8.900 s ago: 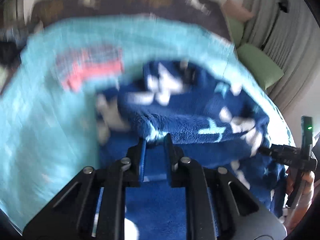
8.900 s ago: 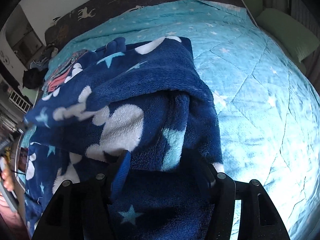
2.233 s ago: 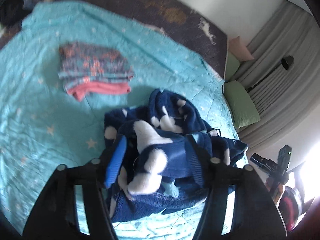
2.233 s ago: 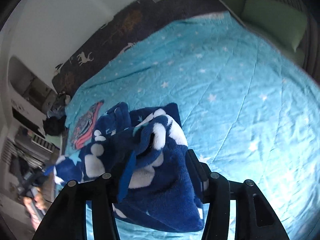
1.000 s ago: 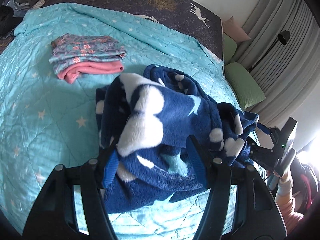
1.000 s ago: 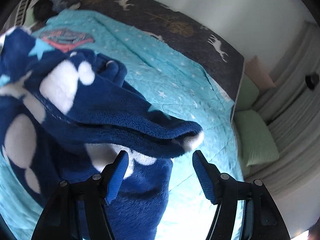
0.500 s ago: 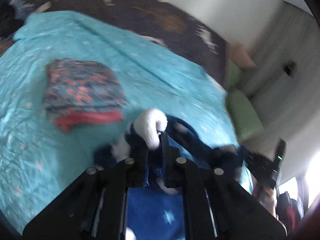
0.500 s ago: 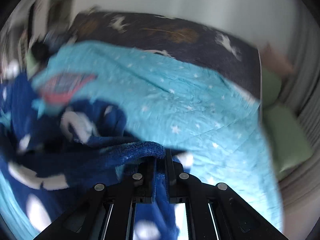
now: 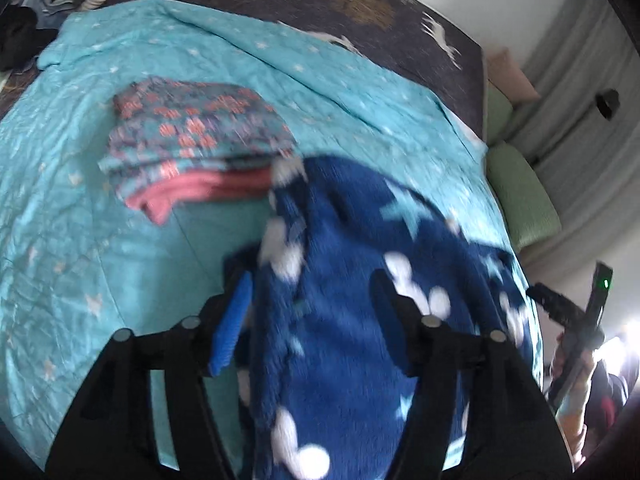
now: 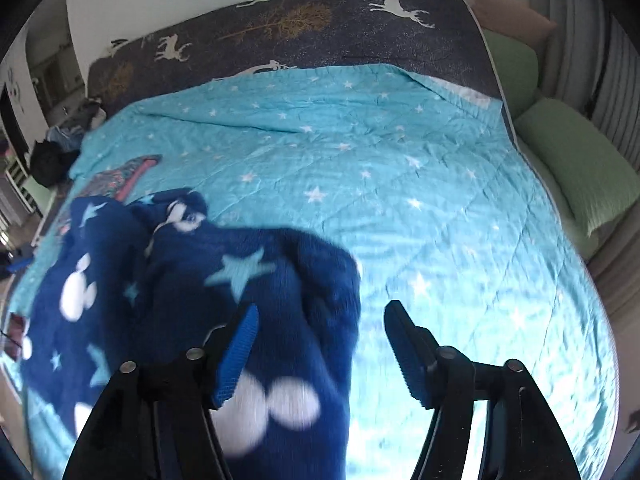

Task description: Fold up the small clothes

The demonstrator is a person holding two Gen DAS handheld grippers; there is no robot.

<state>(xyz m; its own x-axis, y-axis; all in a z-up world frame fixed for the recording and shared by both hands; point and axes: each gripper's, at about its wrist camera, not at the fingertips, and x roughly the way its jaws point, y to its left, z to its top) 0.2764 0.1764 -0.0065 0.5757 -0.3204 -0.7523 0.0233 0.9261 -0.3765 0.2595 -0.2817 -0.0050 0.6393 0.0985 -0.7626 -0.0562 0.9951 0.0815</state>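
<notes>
Your left gripper (image 9: 312,312) has its jaws opening, spread wide with the navy fleece garment (image 9: 360,320) lying loose between them, no pad pressing it. Your right gripper (image 10: 320,344) is opening too: the garment's right edge sits between its fingers, nearer the left pad (image 10: 236,352), while the right pad (image 10: 404,348) stands clear over bare quilt. The garment lies crumpled on the near left part of the turquoise star quilt (image 10: 400,168), which covers the bed. No containers are in view; a folded stack of floral and pink clothes (image 9: 192,140) rests on the quilt just beyond the garment's far left corner, close to touching it. To the right of the garment you have wide open quilt reaching the green pillows (image 10: 576,160) at the bed's edge, and more beyond it, up to the dark deer-print bedding (image 10: 320,28).
</notes>
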